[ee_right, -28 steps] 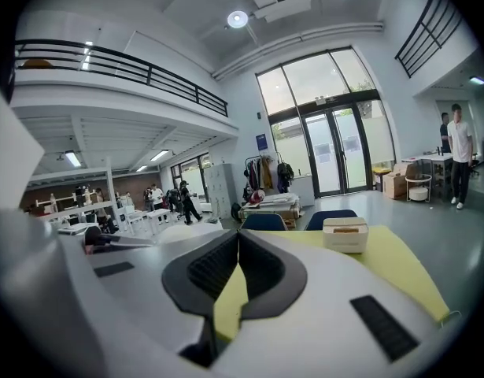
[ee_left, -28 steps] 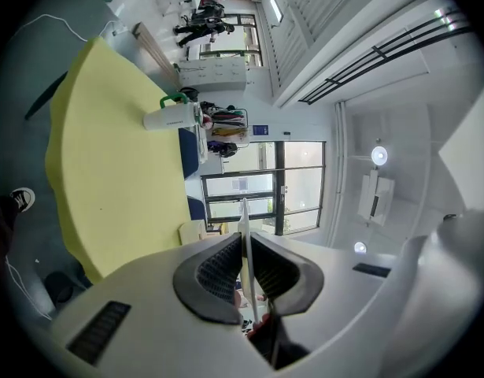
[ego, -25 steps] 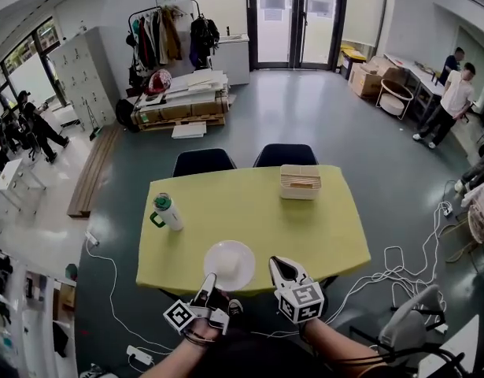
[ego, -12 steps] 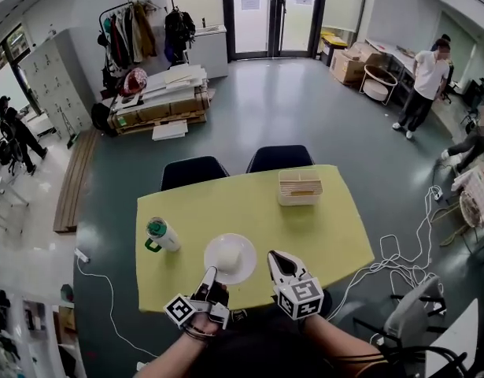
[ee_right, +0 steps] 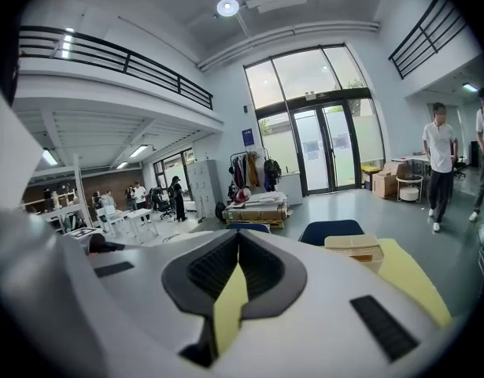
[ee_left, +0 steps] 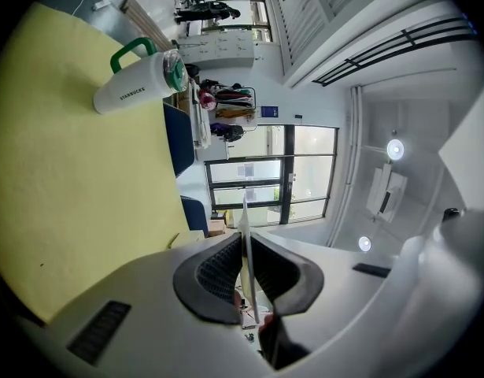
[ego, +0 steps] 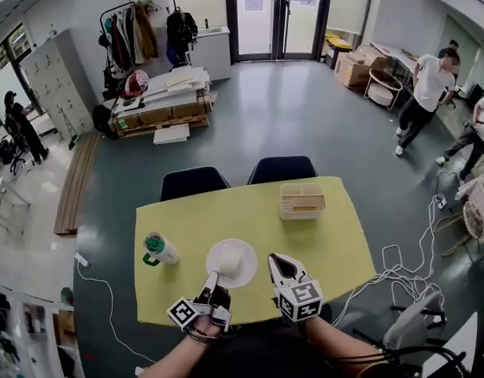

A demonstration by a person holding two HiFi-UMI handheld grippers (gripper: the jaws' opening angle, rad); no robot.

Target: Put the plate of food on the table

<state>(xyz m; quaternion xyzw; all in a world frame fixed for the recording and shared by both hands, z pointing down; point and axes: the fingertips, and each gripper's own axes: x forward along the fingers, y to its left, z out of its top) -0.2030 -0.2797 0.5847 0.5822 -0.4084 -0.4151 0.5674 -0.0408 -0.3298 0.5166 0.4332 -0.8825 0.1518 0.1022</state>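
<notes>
Head view shows the yellow tabletop (ego: 320, 242) filling the middle, with two dark chairs (ego: 193, 183) pushed in at its far side. A pale slatted box (ego: 303, 201) sits near the far right corner. The white plate (ego: 245, 272) is over the near part of the tabletop, between the box's side and a white cup with a green lid (ego: 159, 248) well off to its left. A pale block of food (ego: 229, 260) lies on the plate.

The left gripper (ego: 212, 278) has its fingers nipped on the plate's near rim, which shows edge-on between the ribbed pads in the left gripper view. The right gripper (ego: 275, 260) hangs just beside the plate with its fingers drawn together on nothing.

I judge the carry to be nearly over. Whether the plate's base already touches the surface I cannot tell. The next move calls for lowering it flat and level, then parting the left fingers and drawing back without dragging the rim.

Against a second ago, more of the tabletop lies under the plate. It was at the near edge then and is now further in, closer to the cup's line.
</notes>
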